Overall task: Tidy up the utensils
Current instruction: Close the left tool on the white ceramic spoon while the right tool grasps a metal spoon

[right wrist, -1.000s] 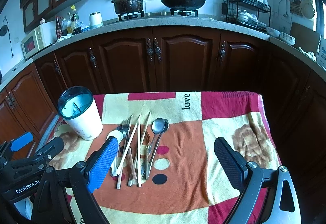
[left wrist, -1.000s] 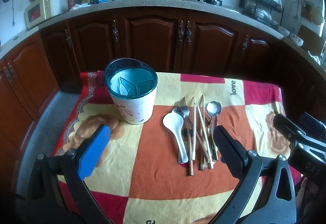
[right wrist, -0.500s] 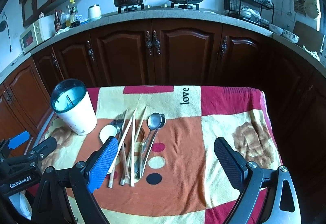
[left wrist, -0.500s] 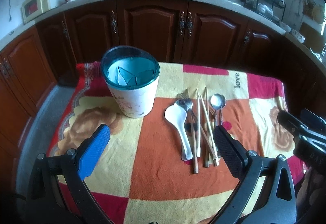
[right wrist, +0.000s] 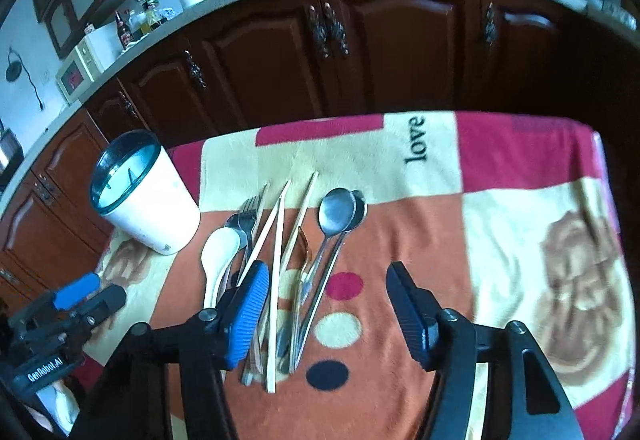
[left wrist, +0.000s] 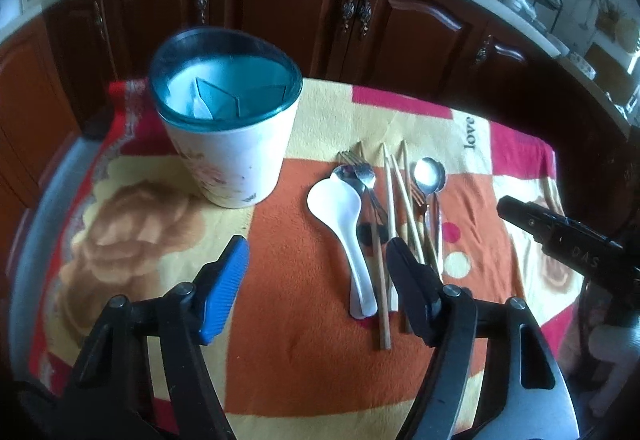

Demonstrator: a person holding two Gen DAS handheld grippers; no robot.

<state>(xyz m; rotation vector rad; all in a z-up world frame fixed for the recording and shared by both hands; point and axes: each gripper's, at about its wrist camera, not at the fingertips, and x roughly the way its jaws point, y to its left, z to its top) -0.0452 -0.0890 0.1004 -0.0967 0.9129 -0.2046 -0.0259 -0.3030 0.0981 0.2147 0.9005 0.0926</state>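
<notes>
Both claws have narrowed over the last second, yet each remains open and empty. Left claw point(left wrist: 316, 280) has advanced toward the utensils point(left wrist: 384, 216); its dark finger now overlaps the chopstick ends at frame centre. Right claw point(right wrist: 328, 304) has dropped lower, its blue finger over the chopsticks point(right wrist: 276, 264), spoons point(right wrist: 336, 216) between its fingers. Judgement: a first pick is imminent; nothing has reached the holder point(left wrist: 228, 136), upper left. Table point(right wrist: 520, 240) offers open cloth at right; its far edge lies just beyond the utensil tips.
</notes>
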